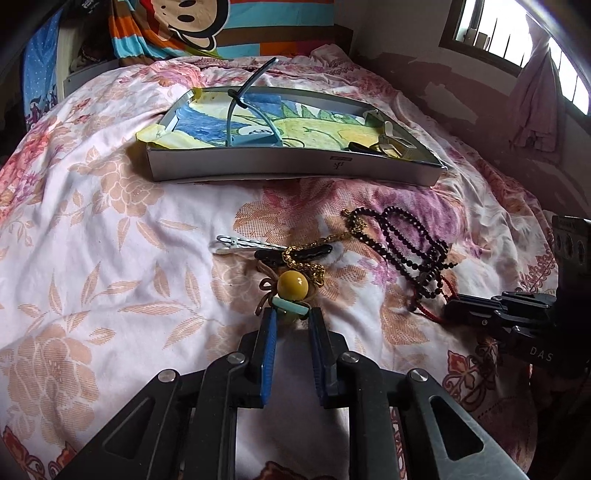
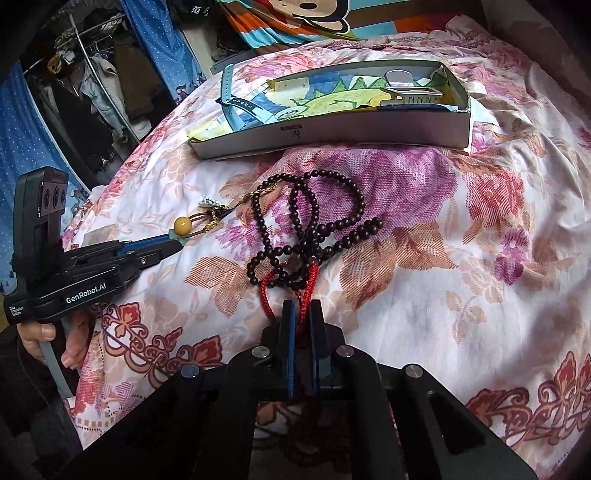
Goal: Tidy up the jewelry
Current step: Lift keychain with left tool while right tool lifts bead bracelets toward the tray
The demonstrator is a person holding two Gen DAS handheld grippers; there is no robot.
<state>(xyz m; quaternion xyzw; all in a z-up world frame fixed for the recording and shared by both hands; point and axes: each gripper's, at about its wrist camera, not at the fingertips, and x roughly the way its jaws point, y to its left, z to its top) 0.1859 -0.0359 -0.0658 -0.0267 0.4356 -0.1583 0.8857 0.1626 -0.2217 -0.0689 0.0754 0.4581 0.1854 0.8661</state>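
A grey box [image 1: 295, 168] lined with a drawing lies on the floral bedspread; it also shows in the right wrist view [image 2: 332, 134]. In it are a light blue watch [image 1: 255, 122] and pale hair clips [image 2: 410, 92]. In front lie a silver clip [image 1: 240, 243], a black clip with a gold chain [image 1: 295, 254], and a cord necklace with a yellow bead [image 1: 293, 285]. My left gripper [image 1: 291, 319] is closed on its pale green bead [image 1: 290, 308]. My right gripper [image 2: 301, 317] is shut on the red cord [image 2: 306, 295] of a dark bead string [image 2: 306, 225].
Striped cartoon pillows [image 1: 207, 26] lie at the head of the bed. A window [image 1: 517, 33] is at the upper right. Hanging clothes [image 2: 92, 96] are to the left of the bed. The bedspread [image 1: 92, 221] is wrinkled around the jewelry.
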